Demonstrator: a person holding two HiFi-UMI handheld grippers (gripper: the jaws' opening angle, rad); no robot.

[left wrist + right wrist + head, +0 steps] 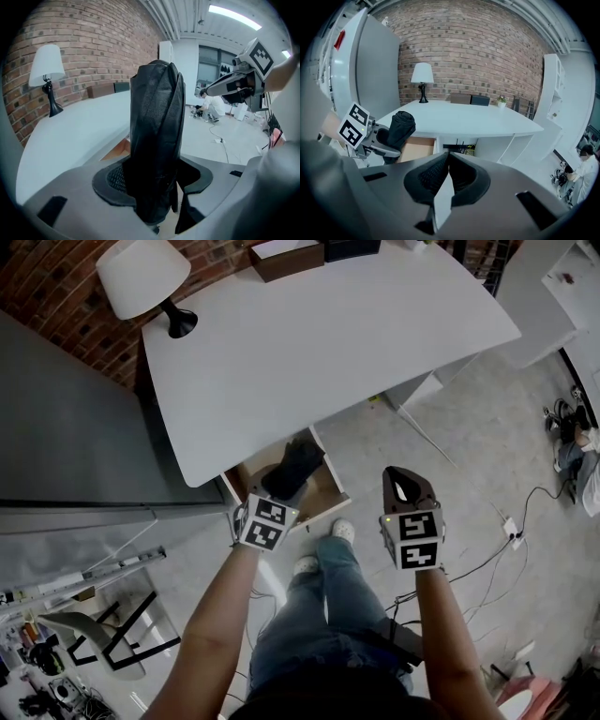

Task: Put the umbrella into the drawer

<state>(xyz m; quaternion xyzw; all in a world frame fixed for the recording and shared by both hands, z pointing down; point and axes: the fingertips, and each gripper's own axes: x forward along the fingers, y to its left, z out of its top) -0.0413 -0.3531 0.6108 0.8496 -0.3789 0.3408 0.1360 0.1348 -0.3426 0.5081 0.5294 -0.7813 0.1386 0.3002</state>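
Tilting the umbrella (157,126) flat should help the left gripper (154,185), clamped on it, fit it into the drawer (325,487); right gripper (447,174) closed, empty.

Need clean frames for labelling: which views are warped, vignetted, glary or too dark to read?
Head view: sharp, evenly lit, white desk top bright without harsh glare. Left gripper view: fisheye, black corners, ceiling light strip blown out, folded black fabric umbrella dark, folds just readable. Right gripper view: fisheye, black corners, red brick wall bowed, otherwise clear.
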